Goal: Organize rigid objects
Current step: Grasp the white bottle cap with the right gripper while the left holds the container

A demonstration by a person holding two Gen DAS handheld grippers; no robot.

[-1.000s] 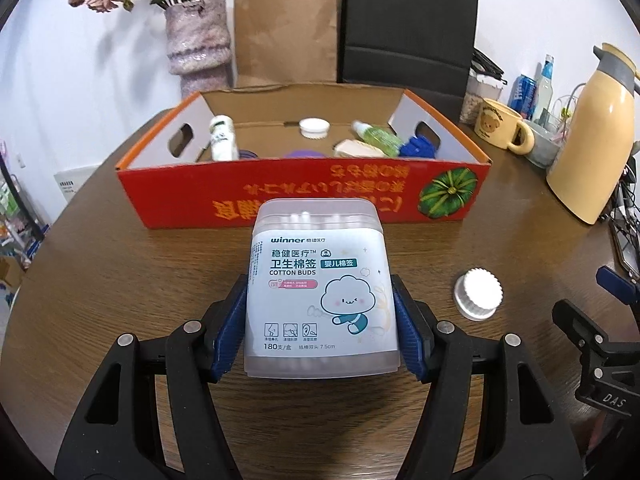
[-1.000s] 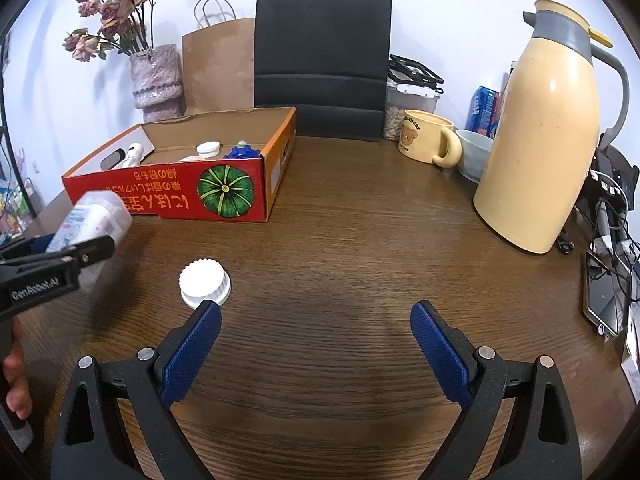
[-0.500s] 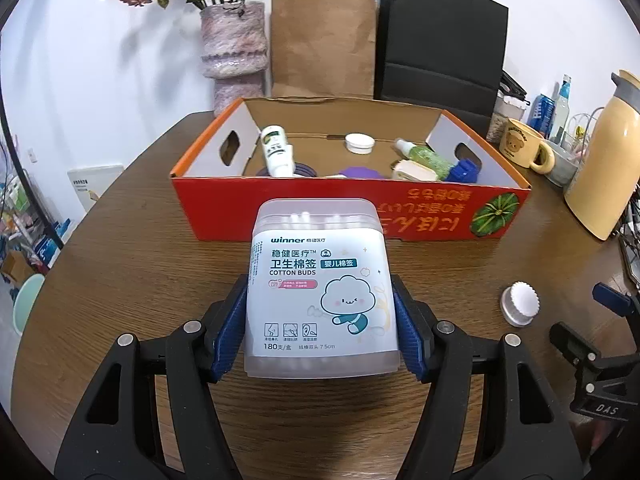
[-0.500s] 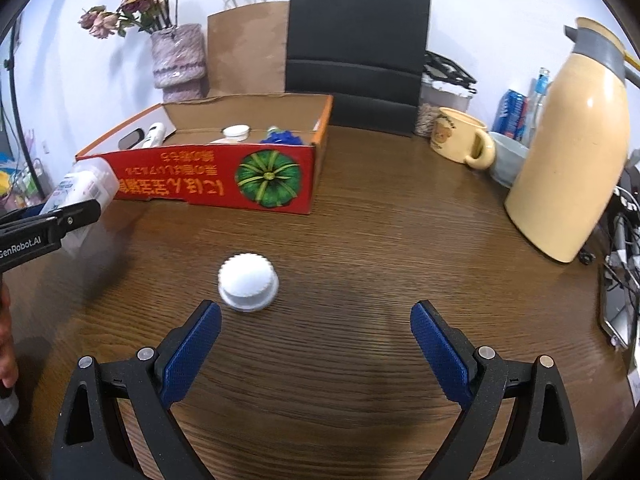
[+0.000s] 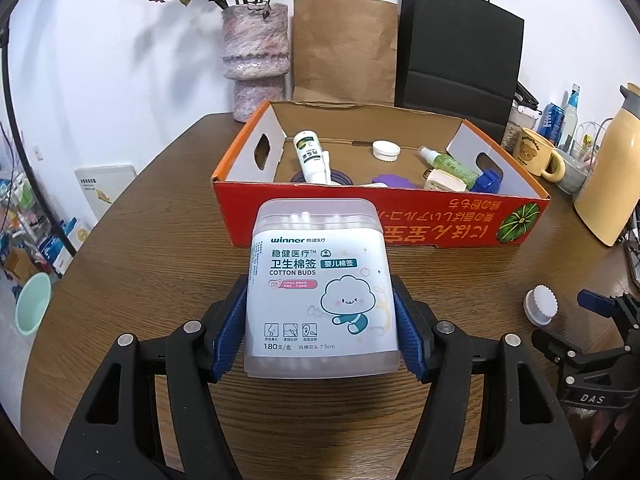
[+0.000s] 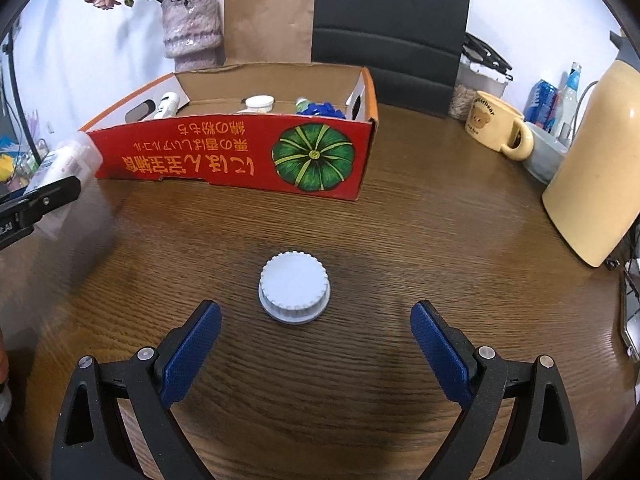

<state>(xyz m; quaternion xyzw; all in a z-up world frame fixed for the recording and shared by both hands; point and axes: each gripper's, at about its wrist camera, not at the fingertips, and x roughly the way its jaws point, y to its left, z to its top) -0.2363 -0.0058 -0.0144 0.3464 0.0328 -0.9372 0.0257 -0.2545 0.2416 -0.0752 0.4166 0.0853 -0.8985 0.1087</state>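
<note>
My left gripper [image 5: 320,332] is shut on a clear cotton buds box [image 5: 320,292] with a white label, held above the table in front of the red cardboard box [image 5: 400,224]. That box holds a white tube [image 5: 310,156], a white lid [image 5: 385,149], a green spray bottle [image 5: 448,166] and a blue piece [image 5: 486,180]. My right gripper [image 6: 316,344] is open and empty, low over the table, with a white ribbed cap [image 6: 295,293] just ahead between its fingers. The cap also shows in the left wrist view [image 5: 541,309]. The cotton buds box shows at the right wrist view's left edge [image 6: 66,160].
A cream thermos [image 6: 596,168], a bear mug [image 6: 496,124], a grey bowl [image 6: 546,156] and drink bottles [image 6: 568,96] stand at the right. A vase of dried flowers [image 5: 256,60], a brown paper bag [image 5: 344,48] and a black bag [image 5: 456,52] stand behind the red box.
My left gripper has lifted the cotton buds box higher and moved left, so more of the red box's inside shows. My right gripper has moved left towards the white cap, now centred ahead.
</note>
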